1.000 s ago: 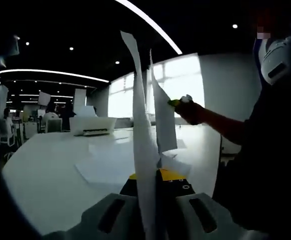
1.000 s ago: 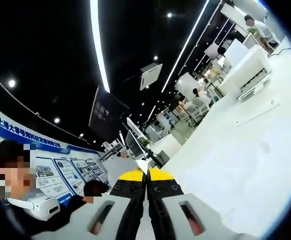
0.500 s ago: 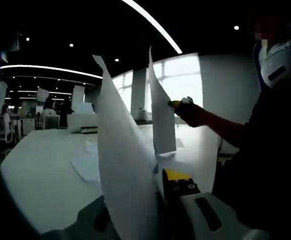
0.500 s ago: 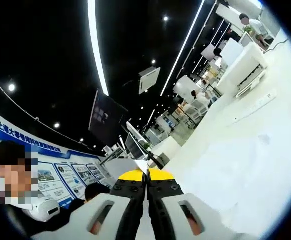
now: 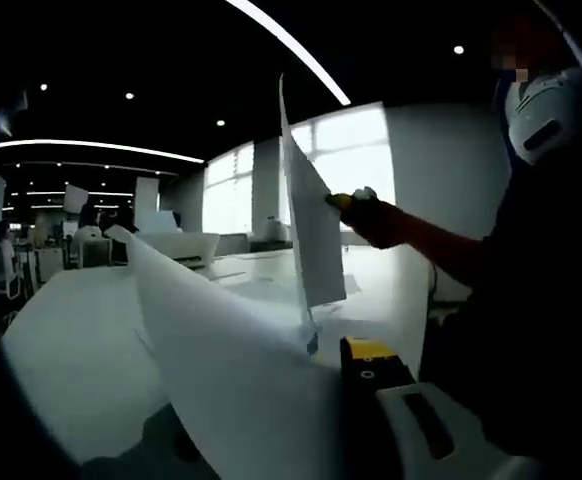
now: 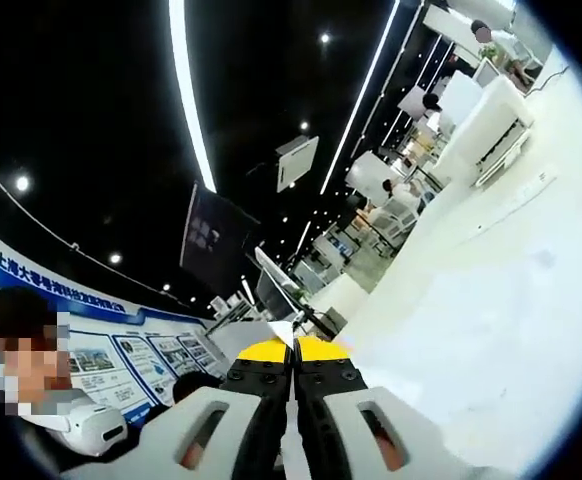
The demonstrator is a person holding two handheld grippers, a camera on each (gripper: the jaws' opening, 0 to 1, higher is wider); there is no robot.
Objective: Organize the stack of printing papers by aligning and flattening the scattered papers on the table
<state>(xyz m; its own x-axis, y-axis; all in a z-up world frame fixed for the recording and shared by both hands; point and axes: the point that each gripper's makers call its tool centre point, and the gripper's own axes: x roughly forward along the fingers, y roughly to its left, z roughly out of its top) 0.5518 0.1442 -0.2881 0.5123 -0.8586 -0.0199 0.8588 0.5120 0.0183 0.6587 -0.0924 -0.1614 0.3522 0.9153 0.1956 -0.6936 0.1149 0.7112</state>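
Note:
In the left gripper view a white paper sheet rises from my left gripper and flops over to the left, hiding the left jaw. The yellow-tipped right jaw shows beside it, pressed against the sheet. A second sheet stands upright over the white table. My right gripper, in a gloved hand, pinches its edge. In the right gripper view my right gripper has its jaws pressed together on a thin white paper edge.
A white printer sits at the table's far side, also seen as the printer in the right gripper view. The person's body and arm stand close on the right. Other desks and people are far behind.
The sheet in my left gripper stood nearly upright a second ago and has since bent over to the left, covering the left jaw. The upright sheet and right gripper have barely moved.

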